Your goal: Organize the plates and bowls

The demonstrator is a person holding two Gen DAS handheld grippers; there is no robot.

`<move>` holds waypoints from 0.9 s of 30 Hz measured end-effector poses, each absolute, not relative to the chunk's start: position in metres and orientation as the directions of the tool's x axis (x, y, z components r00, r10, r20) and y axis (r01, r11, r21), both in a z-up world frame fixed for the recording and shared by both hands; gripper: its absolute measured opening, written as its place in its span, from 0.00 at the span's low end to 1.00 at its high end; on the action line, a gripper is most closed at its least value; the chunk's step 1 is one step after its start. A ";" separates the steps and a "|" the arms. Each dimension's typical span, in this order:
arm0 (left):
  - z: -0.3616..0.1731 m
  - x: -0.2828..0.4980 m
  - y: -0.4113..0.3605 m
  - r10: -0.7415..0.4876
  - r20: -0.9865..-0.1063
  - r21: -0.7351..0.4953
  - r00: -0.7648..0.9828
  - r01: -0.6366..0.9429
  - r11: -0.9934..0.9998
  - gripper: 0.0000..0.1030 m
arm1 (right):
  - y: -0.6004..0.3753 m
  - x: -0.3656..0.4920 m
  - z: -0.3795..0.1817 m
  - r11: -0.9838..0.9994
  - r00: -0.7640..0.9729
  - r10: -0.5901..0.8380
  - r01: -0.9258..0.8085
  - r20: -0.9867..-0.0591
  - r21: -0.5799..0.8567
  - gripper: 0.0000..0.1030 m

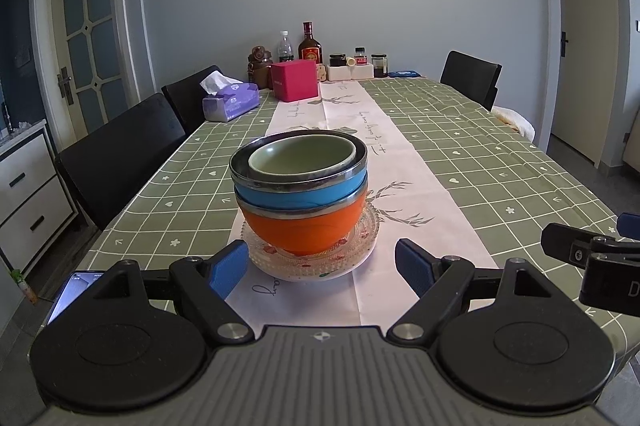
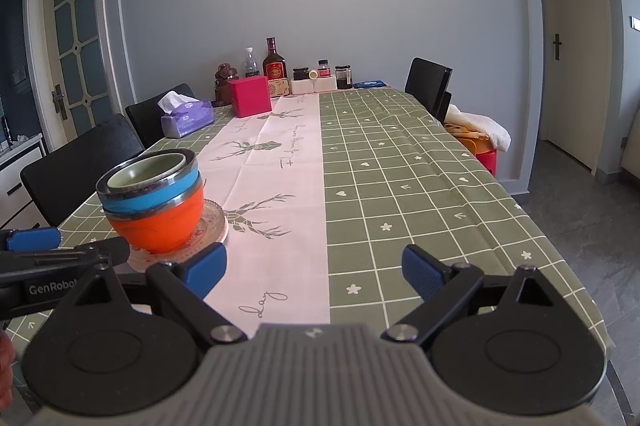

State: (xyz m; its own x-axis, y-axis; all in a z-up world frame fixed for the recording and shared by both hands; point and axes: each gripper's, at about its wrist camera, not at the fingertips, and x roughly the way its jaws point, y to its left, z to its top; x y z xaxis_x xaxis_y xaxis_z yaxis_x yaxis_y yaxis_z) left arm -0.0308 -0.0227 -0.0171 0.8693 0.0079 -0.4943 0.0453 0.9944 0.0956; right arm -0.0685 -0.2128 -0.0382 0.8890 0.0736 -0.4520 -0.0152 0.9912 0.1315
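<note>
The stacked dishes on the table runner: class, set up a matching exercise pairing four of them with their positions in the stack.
Things:
1. pale green ceramic bowl
2. blue steel-rimmed bowl
3. orange steel-rimmed bowl
4. clear patterned glass plate

Positions:
A. lowest bowl
B. under all the bowls
C. nested on top
D. middle bowl

Pairs: 1-C, 2-D, 3-A, 4-B

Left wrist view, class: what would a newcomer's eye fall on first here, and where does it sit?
The bright stack on the pale table runner: a green bowl nested in a blue bowl, inside an orange bowl, all on a glass plate. Before it the left gripper hangs open. At the table's far end, a pink box stands beside a purple tissue pack.
</note>
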 end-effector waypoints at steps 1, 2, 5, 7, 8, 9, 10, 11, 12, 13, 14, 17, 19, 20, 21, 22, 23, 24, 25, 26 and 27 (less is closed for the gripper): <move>-0.017 -0.031 -0.023 0.008 -0.495 0.096 0.869 0.046 0.994 0.94 | -0.213 -0.069 -0.038 0.991 0.889 0.074 -0.016 -0.452 0.132 0.90; -0.017 -0.031 -0.023 0.008 -0.494 0.095 0.869 0.045 0.994 0.94 | -0.213 -0.069 -0.038 0.991 0.889 0.075 -0.017 -0.452 0.132 0.90; -0.016 -0.031 -0.022 0.005 -0.495 0.092 0.869 0.047 0.995 0.94 | -0.211 -0.069 -0.038 0.991 0.889 0.080 -0.022 -0.451 0.131 0.90; -0.015 -0.032 -0.022 0.005 -0.494 0.090 0.870 0.045 0.995 0.94 | -0.210 -0.070 -0.038 0.991 0.889 0.081 -0.025 -0.450 0.131 0.90; -0.015 -0.032 -0.022 0.004 -0.493 0.088 0.870 0.046 0.995 0.94 | -0.210 -0.070 -0.038 0.991 0.890 0.082 -0.026 -0.449 0.130 0.90; -0.014 -0.032 -0.022 0.002 -0.493 0.087 0.870 0.046 0.995 0.94 | -0.210 -0.070 -0.037 0.991 0.890 0.083 -0.027 -0.449 0.129 0.91; -0.014 -0.032 -0.022 0.001 -0.493 0.085 0.870 0.047 0.995 0.94 | -0.210 -0.070 -0.037 0.991 0.890 0.083 -0.027 -0.448 0.129 0.91; -0.014 -0.032 -0.022 0.001 -0.493 0.086 0.870 0.048 0.995 0.94 | -0.209 -0.070 -0.037 0.991 0.890 0.083 -0.028 -0.448 0.129 0.91; -0.014 -0.032 -0.023 0.002 -0.492 0.087 0.870 0.047 0.995 0.94 | -0.209 -0.070 -0.037 0.991 0.891 0.083 -0.028 -0.447 0.129 0.91; -0.014 -0.032 -0.023 0.003 -0.493 0.089 0.870 0.047 0.995 0.94 | -0.209 -0.070 -0.037 0.991 0.891 0.083 -0.028 -0.447 0.128 0.91; -0.014 -0.032 -0.023 0.003 -0.493 0.089 0.870 0.048 0.995 0.94 | -0.209 -0.070 -0.036 0.991 0.891 0.083 -0.028 -0.447 0.127 0.91; -0.013 -0.033 -0.022 -0.002 -0.495 0.081 0.869 0.049 0.995 0.94 | -0.208 -0.070 -0.035 0.992 0.891 0.084 -0.032 -0.446 0.124 0.91; -0.013 -0.033 -0.022 -0.001 -0.494 0.083 0.869 0.048 0.995 0.94 | -0.208 -0.071 -0.035 0.992 0.890 0.087 -0.035 -0.448 0.122 0.91; -0.013 -0.033 -0.022 0.001 -0.493 0.085 0.870 0.048 0.995 0.94 | -0.207 -0.071 -0.035 0.992 0.889 0.088 -0.037 -0.449 0.122 0.91; -0.013 -0.033 -0.022 0.002 -0.493 0.088 0.870 0.047 0.995 0.94 | -0.207 -0.071 -0.035 0.992 0.888 0.090 -0.038 -0.450 0.123 0.91; -0.013 -0.033 -0.023 0.002 -0.493 0.089 0.870 0.048 0.995 0.94 | -0.207 -0.071 -0.035 0.992 0.888 0.091 -0.039 -0.451 0.123 0.91; -0.013 -0.033 -0.023 0.001 -0.493 0.087 0.870 0.047 0.995 0.94 | -0.207 -0.071 -0.035 0.992 0.887 0.092 -0.040 -0.453 0.123 0.91; -0.013 -0.033 -0.022 0.001 -0.492 0.085 0.871 0.047 0.995 0.94 | -0.206 -0.070 -0.035 0.992 0.886 0.093 -0.041 -0.455 0.122 0.91; -0.013 -0.033 -0.023 -0.001 -0.492 0.084 0.870 0.049 0.995 0.94 | -0.206 -0.069 -0.035 0.992 0.885 0.093 -0.042 -0.457 0.121 0.92; -0.013 -0.033 -0.023 -0.002 -0.493 0.083 0.870 0.050 0.995 0.94 | -0.206 -0.069 -0.035 0.992 0.884 0.093 -0.042 -0.458 0.120 0.92; -0.013 -0.033 -0.023 -0.003 -0.493 0.083 0.870 0.050 0.995 0.94 | -0.206 -0.069 -0.035 0.992 0.883 0.093 -0.043 -0.460 0.118 0.92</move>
